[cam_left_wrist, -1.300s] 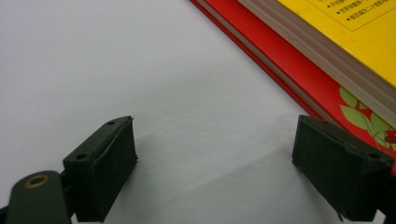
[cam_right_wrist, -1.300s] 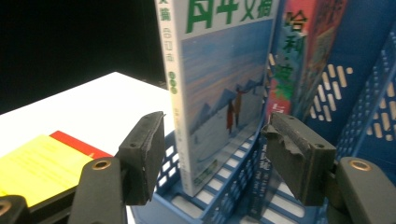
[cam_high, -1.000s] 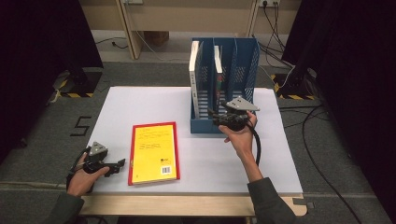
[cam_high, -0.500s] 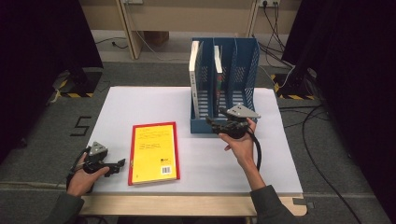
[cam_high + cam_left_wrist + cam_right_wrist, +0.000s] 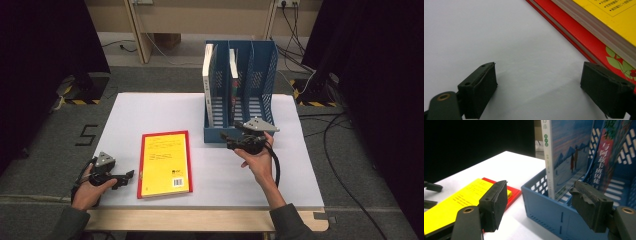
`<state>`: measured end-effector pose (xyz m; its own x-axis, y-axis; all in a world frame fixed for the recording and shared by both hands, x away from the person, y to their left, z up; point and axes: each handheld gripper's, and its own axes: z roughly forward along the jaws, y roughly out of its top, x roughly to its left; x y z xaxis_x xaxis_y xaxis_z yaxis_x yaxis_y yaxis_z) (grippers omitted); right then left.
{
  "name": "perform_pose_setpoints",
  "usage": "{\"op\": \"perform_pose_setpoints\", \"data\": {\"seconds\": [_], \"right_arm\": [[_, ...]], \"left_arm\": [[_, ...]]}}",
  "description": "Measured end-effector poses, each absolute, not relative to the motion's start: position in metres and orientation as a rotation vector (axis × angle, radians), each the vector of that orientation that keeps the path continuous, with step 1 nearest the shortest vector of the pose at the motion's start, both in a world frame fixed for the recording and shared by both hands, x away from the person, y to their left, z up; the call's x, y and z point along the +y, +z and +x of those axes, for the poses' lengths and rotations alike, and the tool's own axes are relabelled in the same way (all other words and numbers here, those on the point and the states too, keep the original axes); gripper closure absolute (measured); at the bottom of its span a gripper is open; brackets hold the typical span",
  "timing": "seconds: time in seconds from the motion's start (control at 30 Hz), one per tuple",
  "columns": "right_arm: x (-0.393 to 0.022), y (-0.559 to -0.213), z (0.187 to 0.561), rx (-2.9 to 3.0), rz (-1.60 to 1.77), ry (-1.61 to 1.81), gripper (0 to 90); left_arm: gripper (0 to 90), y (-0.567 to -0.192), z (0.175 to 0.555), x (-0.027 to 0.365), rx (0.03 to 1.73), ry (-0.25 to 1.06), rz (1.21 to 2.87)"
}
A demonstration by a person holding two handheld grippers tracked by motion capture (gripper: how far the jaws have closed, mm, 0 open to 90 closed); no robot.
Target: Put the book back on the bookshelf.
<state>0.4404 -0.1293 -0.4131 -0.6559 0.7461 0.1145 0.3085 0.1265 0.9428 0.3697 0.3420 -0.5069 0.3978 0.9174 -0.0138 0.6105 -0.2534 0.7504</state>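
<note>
Yellow book (image 5: 165,162) flat on table (image 5: 150,110)

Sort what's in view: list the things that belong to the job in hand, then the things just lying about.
Job in hand:
yellow book
red book under it
blue file rack
white-spined book in the rack
second racked book
left gripper
right gripper

Lying about:
floor cables
floor marking "5"

Floor: grey carpet (image 5: 60,135), a white "5" mark (image 5: 86,135) beside the table.
Curtains: black drapes (image 5: 45,40) on both sides.
Back: wooden legs (image 5: 139,30), cables (image 5: 295,20).
Tape: yellow-black strips (image 5: 75,101).
</note>
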Motion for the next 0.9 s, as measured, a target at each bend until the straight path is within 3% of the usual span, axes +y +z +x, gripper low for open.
{"op": "perform_pose_setpoints", "data": {"seconds": [0.9], "right_arm": [[-0.109, -0.438, 0.426, 2.143, 0.986, 1.527, 30.0]], "left_arm": [[12.5, -0.507, 0.37, 0.342, 1.303, 0.574, 1.972]]}}
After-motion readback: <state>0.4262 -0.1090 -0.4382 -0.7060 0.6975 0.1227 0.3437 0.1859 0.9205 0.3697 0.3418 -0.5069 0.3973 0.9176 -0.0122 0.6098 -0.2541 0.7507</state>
